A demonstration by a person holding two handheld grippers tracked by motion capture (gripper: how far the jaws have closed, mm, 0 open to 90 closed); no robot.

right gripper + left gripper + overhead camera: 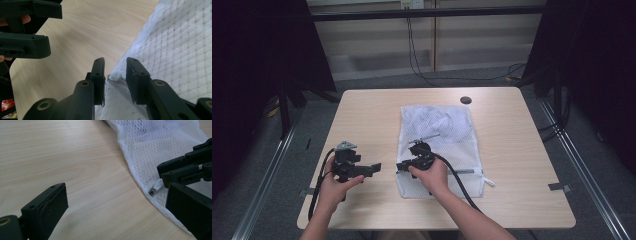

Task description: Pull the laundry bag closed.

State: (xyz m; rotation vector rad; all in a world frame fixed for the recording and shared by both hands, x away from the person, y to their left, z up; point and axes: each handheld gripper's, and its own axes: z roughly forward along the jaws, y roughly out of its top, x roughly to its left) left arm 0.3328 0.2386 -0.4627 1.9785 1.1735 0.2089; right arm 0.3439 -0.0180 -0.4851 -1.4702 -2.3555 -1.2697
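Both grippers sit near the person's edge of the table: the right gripper [115,72] has its jaws narrowed to a small gap that straddles the white zipper pull [115,76] at the corner of the white mesh laundry bag [437,131], but the pads do not look pressed onto it yet, so I'd call it not quite gripping. Beside it, just off the bag's left edge, the left gripper [374,169] hovers over bare wood with its jaws wide apart and nothing between them. Seen along the left gripper's jaws, the pull [156,188] lies just in front of the right gripper's tips. To do this well, I'd say the right jaws should close squarely on the little tab, not on the mesh around it, and then draw straight along the zipper line while the left gripper pins the bag's corner so the fabric doesn't bunch or slide. Farther off, the bag stretches flat toward the far side of the wooden table [362,115], wrinkled at its far end, with a dark round cable hole [466,100] beyond it.
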